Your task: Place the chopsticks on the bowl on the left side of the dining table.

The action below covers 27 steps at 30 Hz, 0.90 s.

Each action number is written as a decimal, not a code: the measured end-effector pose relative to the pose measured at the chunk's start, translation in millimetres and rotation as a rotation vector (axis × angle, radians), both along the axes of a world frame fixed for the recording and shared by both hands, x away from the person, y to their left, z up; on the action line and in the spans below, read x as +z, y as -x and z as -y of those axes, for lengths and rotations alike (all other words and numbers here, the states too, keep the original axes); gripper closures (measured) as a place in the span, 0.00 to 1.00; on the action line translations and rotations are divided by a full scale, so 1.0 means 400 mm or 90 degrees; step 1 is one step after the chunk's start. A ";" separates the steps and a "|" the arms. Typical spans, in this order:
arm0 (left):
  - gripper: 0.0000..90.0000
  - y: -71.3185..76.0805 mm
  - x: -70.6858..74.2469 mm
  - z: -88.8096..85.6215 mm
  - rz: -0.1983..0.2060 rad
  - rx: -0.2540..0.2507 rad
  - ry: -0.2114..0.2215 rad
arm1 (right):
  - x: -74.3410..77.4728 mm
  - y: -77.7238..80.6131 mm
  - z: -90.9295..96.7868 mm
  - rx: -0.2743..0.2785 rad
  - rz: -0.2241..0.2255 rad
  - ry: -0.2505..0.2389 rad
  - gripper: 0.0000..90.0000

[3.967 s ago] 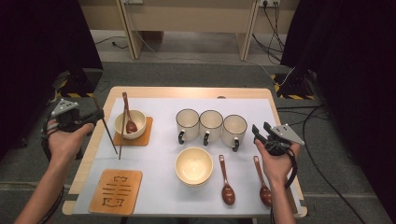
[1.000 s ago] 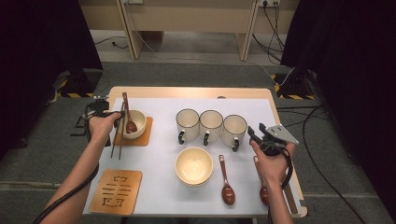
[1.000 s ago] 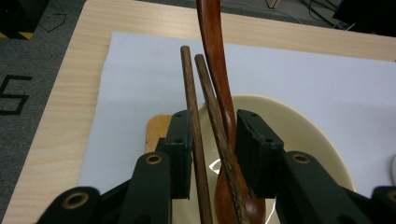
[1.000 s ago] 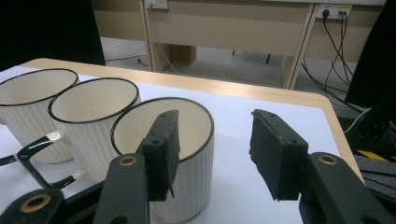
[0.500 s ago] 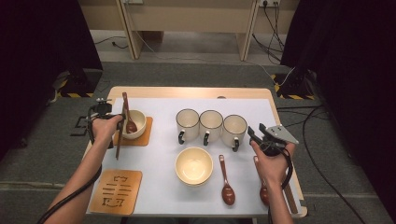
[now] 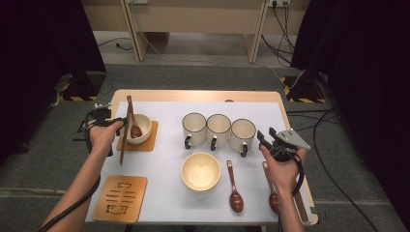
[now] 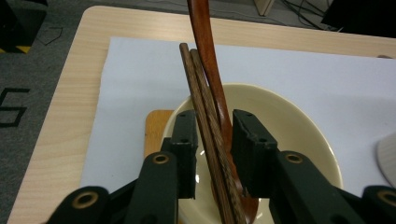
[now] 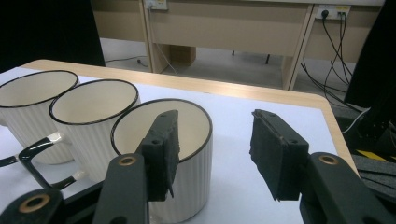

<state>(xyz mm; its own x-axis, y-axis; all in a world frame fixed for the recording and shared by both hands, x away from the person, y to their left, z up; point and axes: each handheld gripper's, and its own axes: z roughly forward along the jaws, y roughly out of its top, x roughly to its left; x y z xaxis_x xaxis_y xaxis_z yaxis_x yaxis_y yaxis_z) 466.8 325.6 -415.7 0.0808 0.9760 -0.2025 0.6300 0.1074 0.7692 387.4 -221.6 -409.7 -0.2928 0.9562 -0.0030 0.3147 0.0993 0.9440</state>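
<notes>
Left gripper over bowl, chopsticks between its fingers
Left fingers just been opening, spread with gaps beside chopsticks; bowl sits on coaster at surface's left; right gripper fingers spread, empty, near rightmost cup

Between the left gripper's matt black plastic-looking jaws run dark, grainy wooden chopsticks beside a glossy reddish-brown spoon. Beneath them sits a smooth, glazed cream bowl on a wooden coaster. Just ahead of the right gripper, the ribbed cream mug looks glazed, on matt white paper.
</notes>
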 end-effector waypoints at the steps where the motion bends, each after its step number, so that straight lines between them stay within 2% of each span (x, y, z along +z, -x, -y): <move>1: 0.80 0.000 0.000 0.000 0.000 0.000 0.000 | 0.000 0.000 0.000 0.001 0.000 0.000 0.58; 3: 0.83 0.026 0.008 -0.015 0.011 -0.010 -0.003 | 0.000 0.001 -0.001 0.002 0.000 0.000 0.58; 6: 0.86 0.042 0.011 -0.024 0.018 -0.017 -0.004 | 0.000 0.001 0.000 0.001 0.000 0.000 0.58; 7: 0.90 0.059 0.012 -0.030 0.020 -0.029 -0.009 | 0.001 0.001 0.000 0.001 0.000 -0.001 0.58; 10: 0.94 0.076 0.008 -0.036 0.020 -0.042 -0.010 | 0.001 0.003 0.001 0.001 -0.004 -0.004 0.58; 11: 0.95 0.094 0.003 -0.042 0.018 -0.053 -0.017 | 0.001 0.003 0.002 0.000 -0.005 -0.004 0.58; 16: 0.98 0.130 -0.012 -0.053 0.015 -0.070 -0.015 | 0.003 0.005 0.003 -0.002 -0.002 -0.005 0.58; 17: 0.98 0.145 -0.020 -0.057 0.013 -0.078 -0.022 | 0.003 0.005 0.003 -0.001 0.001 -0.007 0.58; 22: 0.99 0.166 -0.036 -0.058 0.003 -0.097 -0.030 | 0.003 0.006 0.002 0.000 0.001 -0.006 0.58; 27: 0.99 0.168 -0.048 -0.047 -0.007 -0.112 -0.040 | 0.002 0.006 0.000 0.003 -0.001 -0.007 0.58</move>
<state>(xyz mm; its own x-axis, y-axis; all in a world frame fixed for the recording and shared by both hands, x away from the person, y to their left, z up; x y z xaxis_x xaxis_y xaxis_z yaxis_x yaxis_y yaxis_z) 399.7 344.5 -434.9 0.2496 0.9576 -0.1441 0.6434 -0.0528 0.7637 385.1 -221.7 -408.7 -0.2972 0.9548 0.0080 0.3160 0.0905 0.9444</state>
